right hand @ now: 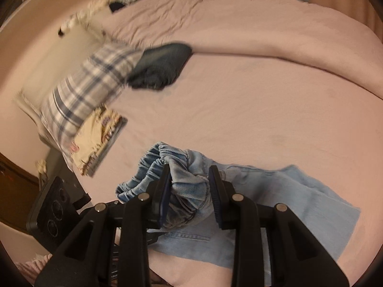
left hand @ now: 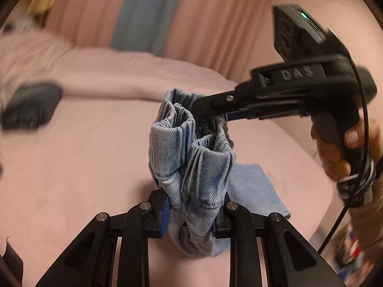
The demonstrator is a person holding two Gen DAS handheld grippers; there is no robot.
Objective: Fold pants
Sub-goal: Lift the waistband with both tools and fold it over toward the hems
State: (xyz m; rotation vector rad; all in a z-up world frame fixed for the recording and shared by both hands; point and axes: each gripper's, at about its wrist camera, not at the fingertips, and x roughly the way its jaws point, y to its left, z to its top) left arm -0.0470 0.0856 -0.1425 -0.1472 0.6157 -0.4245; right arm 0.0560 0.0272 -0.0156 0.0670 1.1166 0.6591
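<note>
While both sets of jaws stand partly apart, each is clamped on bunched denim. L gripper (left hand: 190,215), bottom centre of the left wrist view, has its blue-edged pads pressed on a gathered fold of the pants (left hand: 191,157), w/ the cloth rising in a ruffled column toward frame centre. R gripper (left hand: 203,110) comes in from the right of that view, its tips pinching the elastic waistband at the top of the bunch; the hand (left hand: 335,153) holding its handle sits at the right edge, a black cable looping past it.

From the right wrist view, R gripper (right hand: 189,191) sits low centre, pads squeezing a wad of waistband of the pants (right hand: 299,191). One pale blue leg lies flat on the bed (right hand: 239,95), running off to lower right. The black body of the L gripper shows at lower left.

Farther out: pink bedding fills most of both views. Upper left of the right wrist view has a dark folded garment (right hand: 160,67), a plaid cloth (right hand: 91,88) just beside it & a cream printed item (right hand: 100,138) touching the plaid's lower end, all blurred. Pink curtain w/ a blue-grey strip (left hand: 148,12) hangs behind, top of the left wrist view.
</note>
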